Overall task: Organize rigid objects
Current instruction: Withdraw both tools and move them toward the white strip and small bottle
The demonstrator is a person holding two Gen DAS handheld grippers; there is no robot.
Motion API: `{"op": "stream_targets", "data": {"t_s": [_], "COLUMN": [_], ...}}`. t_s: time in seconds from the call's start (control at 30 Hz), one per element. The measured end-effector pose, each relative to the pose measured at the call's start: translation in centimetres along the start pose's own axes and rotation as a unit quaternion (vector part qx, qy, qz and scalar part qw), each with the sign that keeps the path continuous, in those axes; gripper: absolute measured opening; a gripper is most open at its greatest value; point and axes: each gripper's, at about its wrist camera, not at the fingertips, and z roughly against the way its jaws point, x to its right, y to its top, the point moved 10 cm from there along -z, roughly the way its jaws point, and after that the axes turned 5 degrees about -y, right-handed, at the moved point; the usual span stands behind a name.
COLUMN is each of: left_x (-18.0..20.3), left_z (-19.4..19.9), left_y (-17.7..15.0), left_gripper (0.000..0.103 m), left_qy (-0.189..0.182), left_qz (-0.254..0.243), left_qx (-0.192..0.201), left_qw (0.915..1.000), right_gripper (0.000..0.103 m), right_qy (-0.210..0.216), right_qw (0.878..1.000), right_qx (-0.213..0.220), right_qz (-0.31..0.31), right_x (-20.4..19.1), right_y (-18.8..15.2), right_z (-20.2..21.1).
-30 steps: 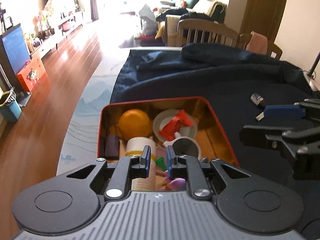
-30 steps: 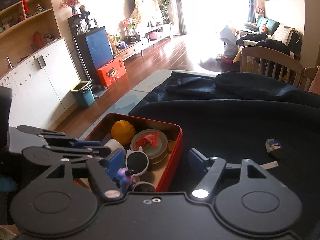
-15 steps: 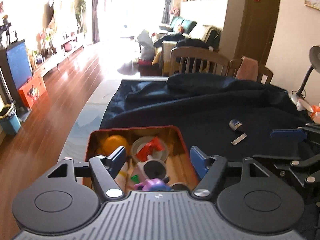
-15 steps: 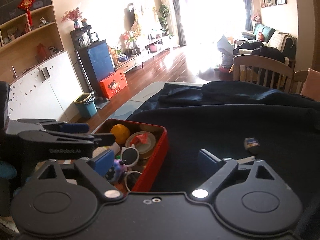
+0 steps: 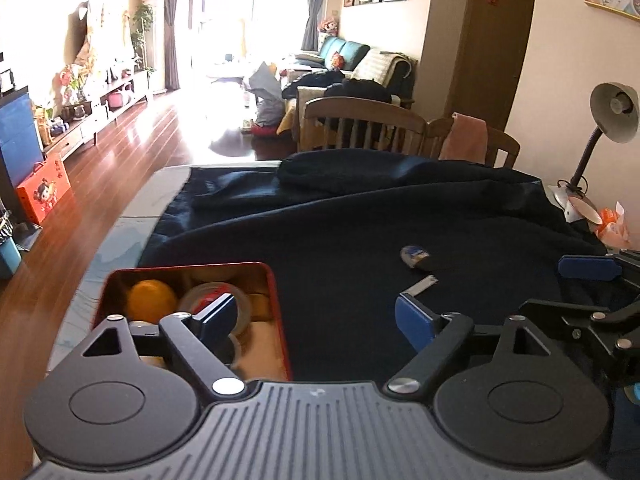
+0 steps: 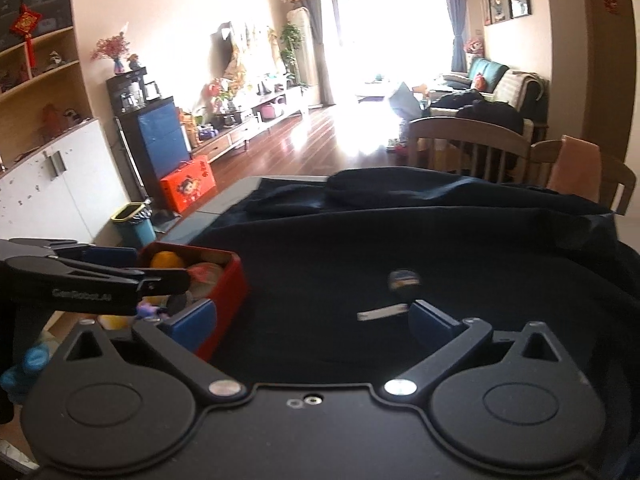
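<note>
My left gripper (image 5: pixel 316 316) is nearest, its blue-padded jaws opening wide with nothing between them; its left finger hangs over the near right part of the red rectangular metal tin (image 5: pixel 280 312), its right finger over the dark navy cloth (image 5: pixel 340 232) that covers the table. My right gripper (image 6: pixel 312 316) is likewise opening, jaws far apart and empty, above the same cloth just right of the tin.

Inside the tin I can see an orange round fruit (image 5: pixel 152 300) at the far left corner and, beside it, a clear round roll of tape (image 5: pixel 224 300) with something red within it. From the right wrist view a small purple toy (image 6: pixel 150 311) shows at the tin's near end, partly hidden by my left gripper's black arm.

Further out on the cloth, well apart from the tin, lie two loose things: a thin flat silver strip (image 5: pixel 420 285), and just beyond it a small rounded blue-and-white object (image 5: pixel 414 255) that I cannot identify.

Beyond those the cloth bunches into a fold, with wooden slat-backed chairs (image 5: pixel 360 124) behind the table and a grey gooseneck desk lamp (image 5: pixel 612 112) at the far right.
</note>
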Motion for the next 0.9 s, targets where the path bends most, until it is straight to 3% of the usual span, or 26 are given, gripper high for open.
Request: {"op": "stream_targets", "data": {"t_s": [0.1, 0.4, 0.63, 0.8, 0.9], "left_x": [1.5, 4.7, 6.5, 7.4, 8.2], "left_z": [-0.9, -4.7, -8.2, -10.9, -11.8], "left_y": [0.1, 1.0, 1.0, 0.4, 0.4], "left_gripper": [0.088, 0.103, 0.103, 0.103, 0.103], "left_qy": [-0.007, -0.033, -0.034, -0.05, -0.067], "left_qz": [0.003, 0.017, -0.001, 0.0, -0.007], "left_qx": [-0.005, -0.014, -0.029, -0.065, -0.061], "left_qw": [1.0, 0.9992, 0.999, 0.9966, 0.9959], "right_gripper": [0.103, 0.103, 0.103, 0.103, 0.103], "right_qy": [-0.006, -0.025, -0.033, -0.037, -0.04], "right_qw": [1.0, 1.0, 0.999, 0.998, 0.997], "right_qx": [-0.001, -0.008, -0.029, -0.057, -0.071], "right_qz": [0.0, -0.003, -0.009, -0.002, 0.007], "right_x": [1.9, 6.9, 9.3, 10.1, 10.2], "right_y": [0.0, 1.2, 2.4, 2.4, 2.2], "right_z": [-0.1, -2.0, -5.7, -8.9, -10.5]}}
